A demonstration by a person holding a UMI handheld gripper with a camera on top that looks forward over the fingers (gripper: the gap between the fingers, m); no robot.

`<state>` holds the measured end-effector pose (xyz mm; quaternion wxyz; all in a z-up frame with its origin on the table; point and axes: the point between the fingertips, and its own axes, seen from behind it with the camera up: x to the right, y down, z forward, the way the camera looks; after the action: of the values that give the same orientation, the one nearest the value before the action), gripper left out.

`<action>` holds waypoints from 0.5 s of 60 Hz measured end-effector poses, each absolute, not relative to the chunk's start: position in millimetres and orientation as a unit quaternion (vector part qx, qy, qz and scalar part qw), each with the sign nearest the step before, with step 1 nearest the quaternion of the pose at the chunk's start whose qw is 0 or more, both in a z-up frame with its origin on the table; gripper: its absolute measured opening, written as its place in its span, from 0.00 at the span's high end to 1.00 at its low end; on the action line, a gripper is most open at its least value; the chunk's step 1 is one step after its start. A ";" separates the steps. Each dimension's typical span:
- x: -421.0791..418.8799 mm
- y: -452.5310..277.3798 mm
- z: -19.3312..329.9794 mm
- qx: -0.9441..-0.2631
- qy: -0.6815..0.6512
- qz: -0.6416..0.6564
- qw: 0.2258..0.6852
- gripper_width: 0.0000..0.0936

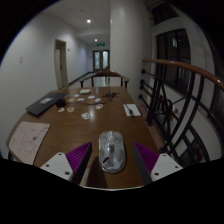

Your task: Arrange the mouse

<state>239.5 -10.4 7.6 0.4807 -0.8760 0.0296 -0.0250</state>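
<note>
A pale grey, translucent-looking mouse (111, 150) lies on the brown wooden table (70, 125), near its front edge. It sits between the fingers of my gripper (113, 152), lengthwise along them. The purple pads (80, 157) stand on each side of the mouse with a dark gap on each side, so the gripper is open around it. The mouse rests on the table.
A dark laptop (40, 104) lies at the table's far left. Small cards and papers (88, 100) are scattered across the far part, with a white sheet (131, 109) at the right. Chairs and a railing (165, 95) line the right side. A door (101, 60) stands beyond.
</note>
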 end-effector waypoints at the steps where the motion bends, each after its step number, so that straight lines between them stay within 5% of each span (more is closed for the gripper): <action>1: 239.9 -8.1 3.8 -0.879 0.030 -0.026 0.476 0.12; 5: 239.0 1.1 -8.9 -0.886 0.030 -0.025 0.462 0.18; 11: 239.7 9.2 -18.0 -0.890 0.037 -0.023 0.455 0.42; 26: 241.7 6.1 -14.5 -0.885 0.045 -0.026 0.462 0.62; 30: 242.5 3.4 12.0 -0.872 0.066 -0.034 0.483 0.62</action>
<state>242.5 3.4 12.0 0.4831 -0.8724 0.0660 -0.0344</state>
